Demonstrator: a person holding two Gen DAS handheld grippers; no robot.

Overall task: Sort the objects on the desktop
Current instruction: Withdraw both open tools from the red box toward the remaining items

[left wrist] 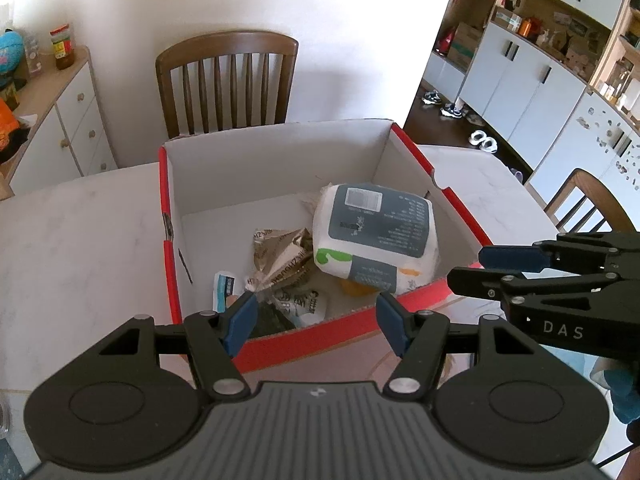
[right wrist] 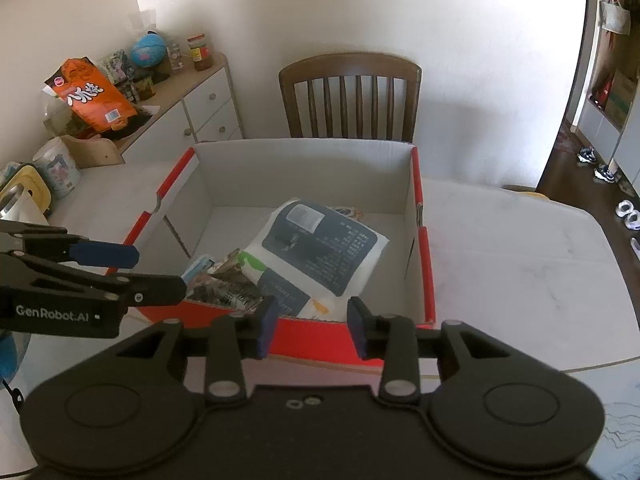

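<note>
While both my hand-held grippers hover at the near rim of the red cardboard box, nothing is gripped: left hand-held gripper about half open, right hand-held gripper narrower, both empty. Soft white-and-grey plastic pack lies in the box just beyond the right one, long axis slanting far-left to near-right. Crinkled foil wrappers sit left of it.

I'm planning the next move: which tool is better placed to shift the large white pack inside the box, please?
Probably the right tool: the white pack lies directly ahead of its open, empty jaws. The left tool faces the crumpled wrappers instead.
</note>
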